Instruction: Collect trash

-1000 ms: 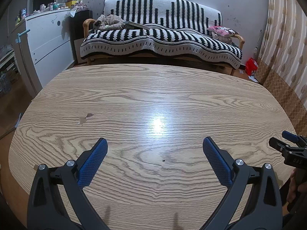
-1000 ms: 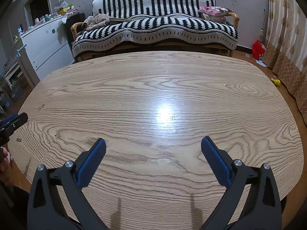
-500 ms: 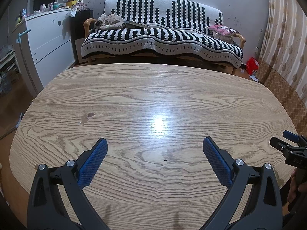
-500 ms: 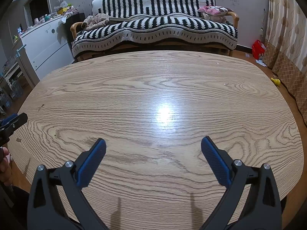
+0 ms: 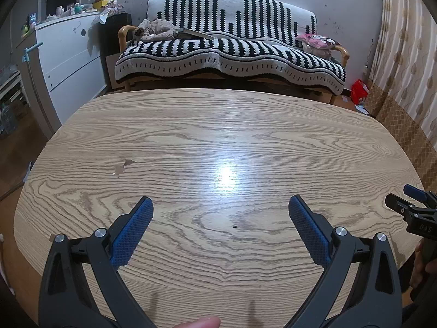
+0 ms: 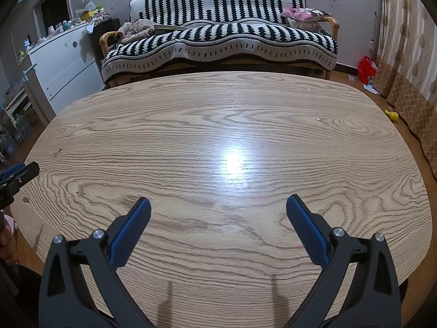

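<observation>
Both hand-held grippers, left hand-held gripper [image 5: 220, 205] and right hand-held gripper [image 6: 218, 205], hover over the wooden desk [image 5: 218, 125] with blue pads spread wide apart, holding nothing. Compared with a second ago, almost nothing differs (a fingertip [image 5: 199, 323] now shows at the bottom edge). No trash is visible on the desk; a striped sofa [image 6: 218, 35] stands beyond.
</observation>
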A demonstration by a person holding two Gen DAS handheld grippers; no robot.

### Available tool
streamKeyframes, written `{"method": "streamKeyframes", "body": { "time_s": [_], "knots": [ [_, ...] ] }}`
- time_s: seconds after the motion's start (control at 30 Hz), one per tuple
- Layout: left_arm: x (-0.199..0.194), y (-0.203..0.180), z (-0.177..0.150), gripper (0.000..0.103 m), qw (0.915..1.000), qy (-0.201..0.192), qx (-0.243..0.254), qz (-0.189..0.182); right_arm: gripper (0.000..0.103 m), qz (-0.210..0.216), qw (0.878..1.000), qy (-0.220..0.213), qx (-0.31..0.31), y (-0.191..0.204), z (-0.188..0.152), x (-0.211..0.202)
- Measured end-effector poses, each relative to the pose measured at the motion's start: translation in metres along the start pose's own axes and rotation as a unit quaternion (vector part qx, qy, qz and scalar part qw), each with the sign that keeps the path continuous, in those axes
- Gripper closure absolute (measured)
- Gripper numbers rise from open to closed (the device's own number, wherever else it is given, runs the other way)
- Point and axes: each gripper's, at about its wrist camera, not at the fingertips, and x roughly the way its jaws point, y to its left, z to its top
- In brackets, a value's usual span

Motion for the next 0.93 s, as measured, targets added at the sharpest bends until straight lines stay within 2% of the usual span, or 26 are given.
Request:
{"method": "streamKeyframes", "body": {
  "time_s": [0.6,0.93],
  "knots": [
    [-0.0035,-0.0035,-0.0010,0.007,0.9999,-0.009,0.010,-0.009,0.007,-0.002,1.000,0.002,0.001,0.0009,-0.0008,0.0034],
    [-0.0012,-0.0070,0.0008,0.007,0.9999,-0.005,0.016,0.002,0.007,-0.002,1.000,0.003,0.003,0.0005,-0.0010,0.0042]
  ]
}}
